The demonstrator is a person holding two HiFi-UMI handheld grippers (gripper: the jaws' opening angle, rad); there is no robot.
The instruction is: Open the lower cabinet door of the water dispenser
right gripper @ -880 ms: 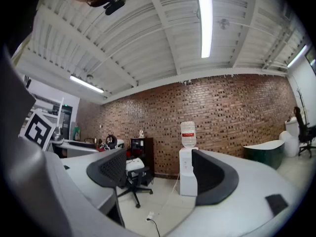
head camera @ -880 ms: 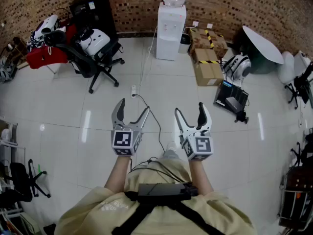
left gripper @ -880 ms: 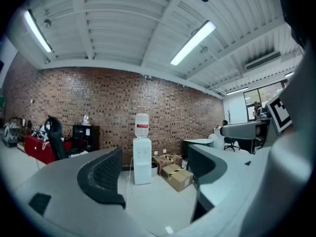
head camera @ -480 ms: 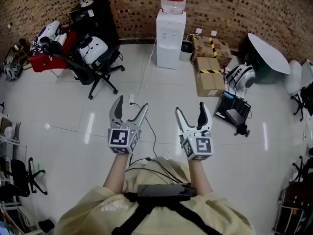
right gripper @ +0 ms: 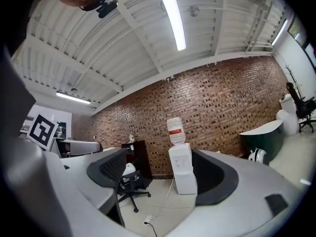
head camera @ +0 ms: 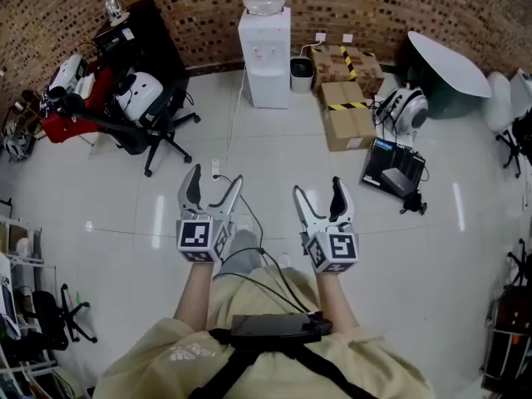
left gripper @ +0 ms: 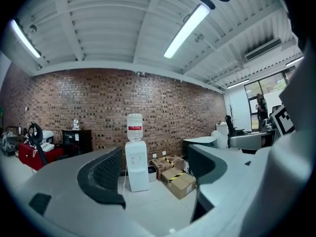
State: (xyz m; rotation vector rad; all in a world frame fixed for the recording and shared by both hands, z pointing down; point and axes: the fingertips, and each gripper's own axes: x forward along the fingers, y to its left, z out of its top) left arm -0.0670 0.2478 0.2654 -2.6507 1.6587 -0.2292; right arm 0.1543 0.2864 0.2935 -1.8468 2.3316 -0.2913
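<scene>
A white water dispenser with a bottle on top stands against the brick wall at the far side of the room; it also shows as the dispenser in the left gripper view and the dispenser in the right gripper view. Its lower cabinet door looks closed. My left gripper and right gripper are held out in front of the person, well short of the dispenser. Both are open with nothing between the jaws.
Cardboard boxes lie right of the dispenser, with a small bin between them. An office chair loaded with gear stands at the left. A power strip and cable lie on the white tiled floor. A round white table is at the right.
The person has walked toward the dispenser and shifted right, so it now sits left of centre in the head view. Both grippers kept their open pose.
</scene>
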